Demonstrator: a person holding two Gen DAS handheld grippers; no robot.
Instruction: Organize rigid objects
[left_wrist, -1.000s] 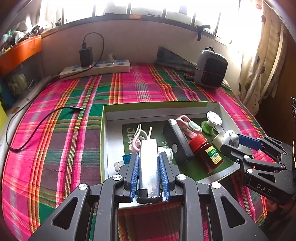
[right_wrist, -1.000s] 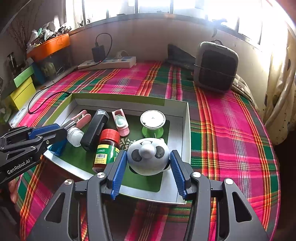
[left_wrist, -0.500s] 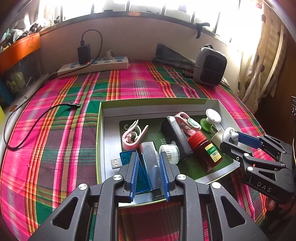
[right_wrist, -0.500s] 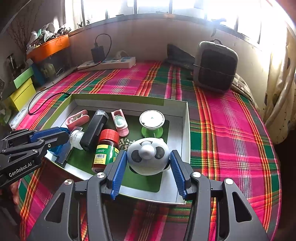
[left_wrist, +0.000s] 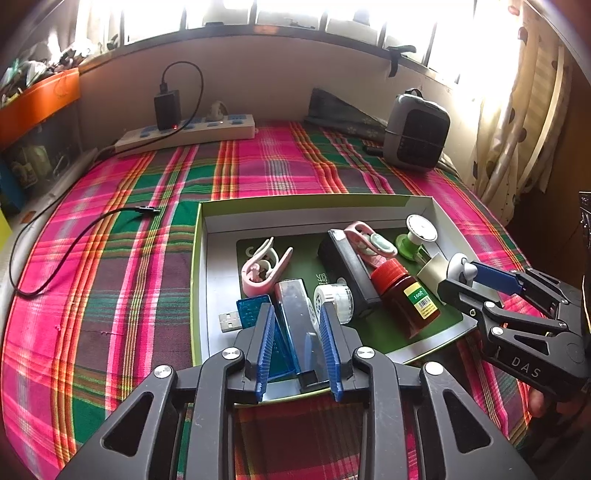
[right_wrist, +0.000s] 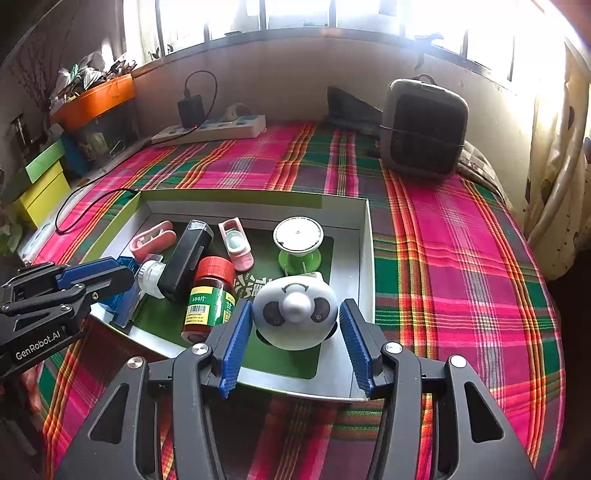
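Left gripper (left_wrist: 296, 309): a sec ago had silver bar (left_wrist: 291, 295) lifted and clamped; now down inside tray (left_wrist: 314, 201), jaws opening, bar between them but pads no longer squeezing. Bar lying at tray's near-left corner, propped partly over blue USB stick (left_wrist: 251, 312), just beside white round cap (left_wrist: 334, 301). Means bar delivered. Only the letting go and backing out left for that hand, by the look of it.

Right gripper (right_wrist: 294, 308): no real shift vs a sec ago. Jaws spread either side of panda figure (right_wrist: 295, 314), which sits on tray floor at near-right corner. Pads look just clear of it, tho gap too thin to swear by. Panda prob. also placed, not carried.

Count, inside tray:
- silver bar x1
- blue USB stick x1
- white round cap x1
- pink clips x2: open one (left_wrist: 264, 271) mid-left, one w/ pale disc (left_wrist: 371, 240) further back
- black box (left_wrist: 349, 275) x1
- red-capped brown bottle (left_wrist: 406, 299) x1, on its side
- green spool (left_wrist: 419, 232) x1, far-right corner
- panda x1

Nine items, one tray. Nothing small left loose on plaid cloth (left_wrist: 110, 277) in either view, so sorting prob. near done.

Outside tray: power strip (left_wrist: 184, 133) x1, black charger (left_wrist: 168, 109) x1 plugged in, loose cable (left_wrist: 74, 243) x1, grey heater-like unit (left_wrist: 415, 133) x1.
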